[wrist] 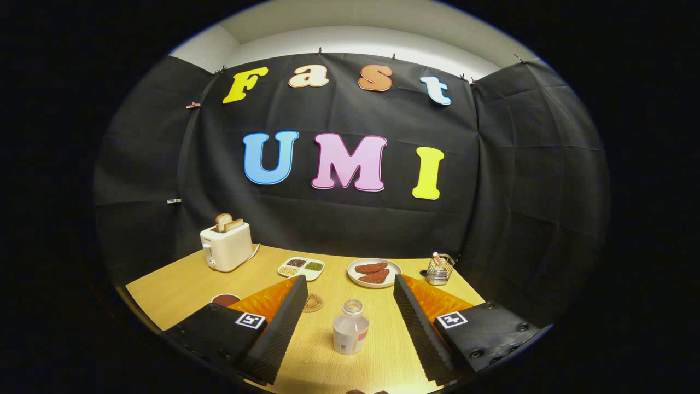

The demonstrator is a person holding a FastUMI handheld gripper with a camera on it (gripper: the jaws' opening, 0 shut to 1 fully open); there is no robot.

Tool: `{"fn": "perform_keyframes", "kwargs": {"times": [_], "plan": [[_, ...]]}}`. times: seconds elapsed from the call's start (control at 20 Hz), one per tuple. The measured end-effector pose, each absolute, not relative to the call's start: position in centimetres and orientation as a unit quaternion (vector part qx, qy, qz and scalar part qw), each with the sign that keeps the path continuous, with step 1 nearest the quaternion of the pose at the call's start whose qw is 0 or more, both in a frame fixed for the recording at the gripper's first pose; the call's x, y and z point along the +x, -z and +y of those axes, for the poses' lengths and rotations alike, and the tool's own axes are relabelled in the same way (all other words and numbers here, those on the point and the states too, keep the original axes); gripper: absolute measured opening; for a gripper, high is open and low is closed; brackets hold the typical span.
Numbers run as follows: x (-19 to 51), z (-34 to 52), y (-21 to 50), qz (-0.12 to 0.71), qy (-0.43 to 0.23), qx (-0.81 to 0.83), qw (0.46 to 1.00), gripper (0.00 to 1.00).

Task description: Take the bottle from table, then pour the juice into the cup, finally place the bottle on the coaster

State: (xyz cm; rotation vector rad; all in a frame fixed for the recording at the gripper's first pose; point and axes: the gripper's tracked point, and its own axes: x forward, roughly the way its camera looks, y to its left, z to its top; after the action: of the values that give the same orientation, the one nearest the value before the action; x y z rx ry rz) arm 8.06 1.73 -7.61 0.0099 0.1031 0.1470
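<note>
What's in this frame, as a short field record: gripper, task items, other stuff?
gripper: gripper open, fingers either side of the bottle, not touching it
bottle: bottle upright on the table, no cap
coaster: coaster beyond the bottle, partly behind the left finger
cup: cup beside the left finger, partly hidden
other: toaster with toast, divided dish, plate of food, wire basket
stage: bottle not yet grasped
</note>
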Motion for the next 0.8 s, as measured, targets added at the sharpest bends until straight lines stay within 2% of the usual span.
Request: {"fn": "perform_keyframes", "kwargs": {"times": [0.25, 0.45, 0.8], "plan": [[10.8, 1.9, 13.0, 0.07, -0.094, 0.021, 0.993, 0.97], [12.6, 1.0, 15.5, 0.063, -0.077, 0.006, 0.995, 0.97], [14.8, 2.4, 20.5, 0.073, -0.086, -0.019, 0.993, 0.97]]}}
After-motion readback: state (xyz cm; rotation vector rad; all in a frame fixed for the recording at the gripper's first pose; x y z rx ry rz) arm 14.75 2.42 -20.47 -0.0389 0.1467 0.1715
